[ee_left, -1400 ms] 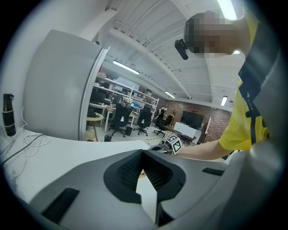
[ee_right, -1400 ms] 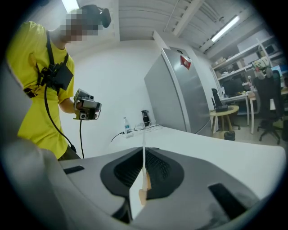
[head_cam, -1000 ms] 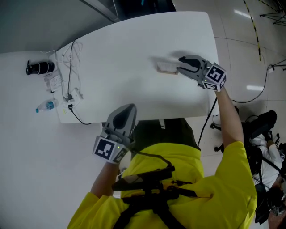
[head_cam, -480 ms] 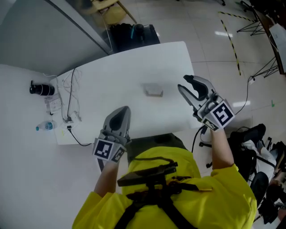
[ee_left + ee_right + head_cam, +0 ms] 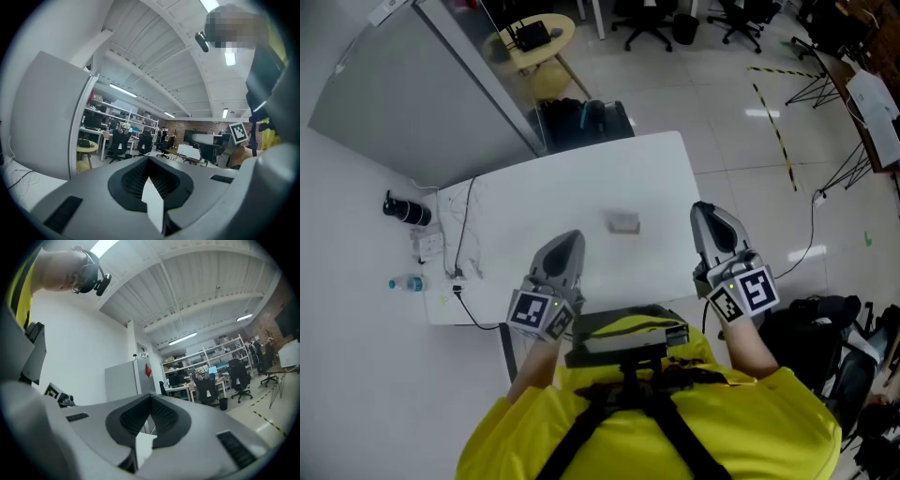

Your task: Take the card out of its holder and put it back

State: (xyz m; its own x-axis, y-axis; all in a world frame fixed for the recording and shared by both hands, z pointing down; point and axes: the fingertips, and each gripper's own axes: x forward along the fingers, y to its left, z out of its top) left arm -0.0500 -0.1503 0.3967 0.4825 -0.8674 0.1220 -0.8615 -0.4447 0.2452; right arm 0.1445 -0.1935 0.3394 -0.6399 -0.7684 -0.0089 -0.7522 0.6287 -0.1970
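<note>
1. Lying near the middle of the white surface (image 5: 516, 202), the holder (image 5: 623, 223) shows only as a small pale block, blurred; whether the card sits in it I cannot tell; nothing touches it.
2. The left tool (image 5: 567, 240) hangs over the near part of the surface, to the lower left of the holder and well apart from it; in the left gripper view its ribbed pads (image 5: 133, 180) meet at the tips; narrow, with nothing held.
3. The right tool (image 5: 706, 212) is at the holder's right, by the right edge of the surface and apart from the holder; in the right gripper view its pads (image 5: 129, 417) are pressed together; narrow and empty.
4. Both tools point toward the top of the frame; their marker cubes sit low in the frame, near the person in yellow at the bottom.
5. At the left edge of the surface lie cables (image 5: 464, 239); just left of them are a bottle (image 5: 406, 282) and a dark cylinder (image 5: 405, 210).
</note>
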